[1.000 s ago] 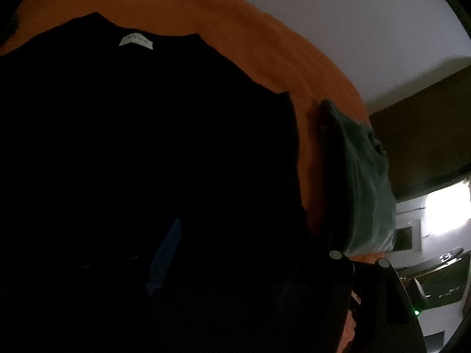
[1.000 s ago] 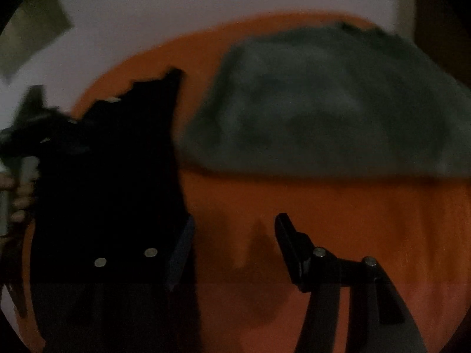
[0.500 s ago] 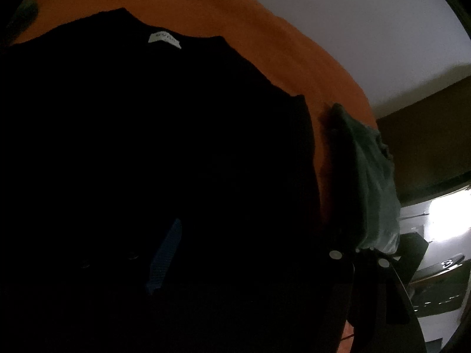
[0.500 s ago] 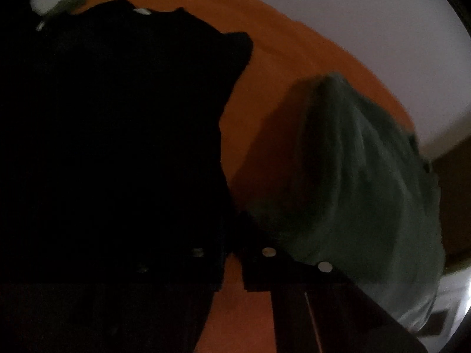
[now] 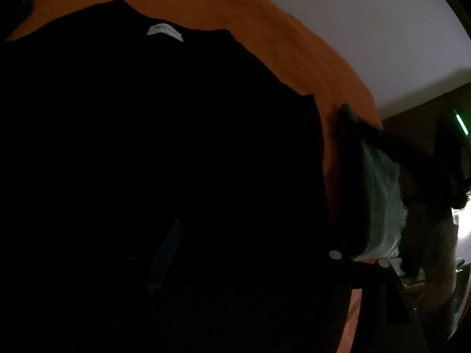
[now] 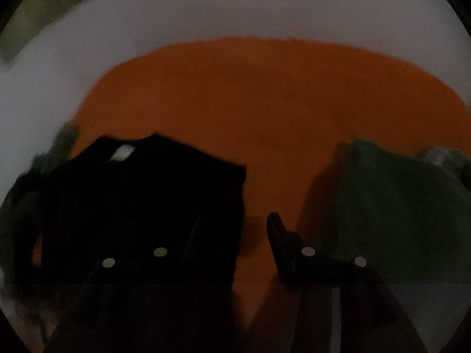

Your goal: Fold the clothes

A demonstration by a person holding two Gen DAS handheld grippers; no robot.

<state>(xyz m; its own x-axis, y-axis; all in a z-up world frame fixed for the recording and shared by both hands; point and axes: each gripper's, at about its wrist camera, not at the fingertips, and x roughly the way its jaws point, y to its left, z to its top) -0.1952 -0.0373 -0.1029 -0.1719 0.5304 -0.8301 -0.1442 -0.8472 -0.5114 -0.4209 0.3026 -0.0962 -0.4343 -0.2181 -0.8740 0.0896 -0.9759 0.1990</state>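
The right gripper [image 6: 235, 235] is hovering with its fingers spread wide and nothing between them, just orange tabletop [image 6: 265, 103] showing through the gap. That gap is sitting right along the black garment's [image 6: 147, 200] straight right-hand edge, probably lining up for a pinch there. The left gripper [image 5: 250, 235] is looking low across the same black cloth. Its fingers are set well apart too, though it is too dark to tell whether they are touching the cloth. The garment is lying flat toward the tabletop's left side, with its white neck label [image 6: 123, 151] facing up at the far end. Its outline is looking narrow and squared, so it could be partly folded or only laid out. A green garment [image 6: 397, 220] is lying bunched near the right edge, well apart from the black one.
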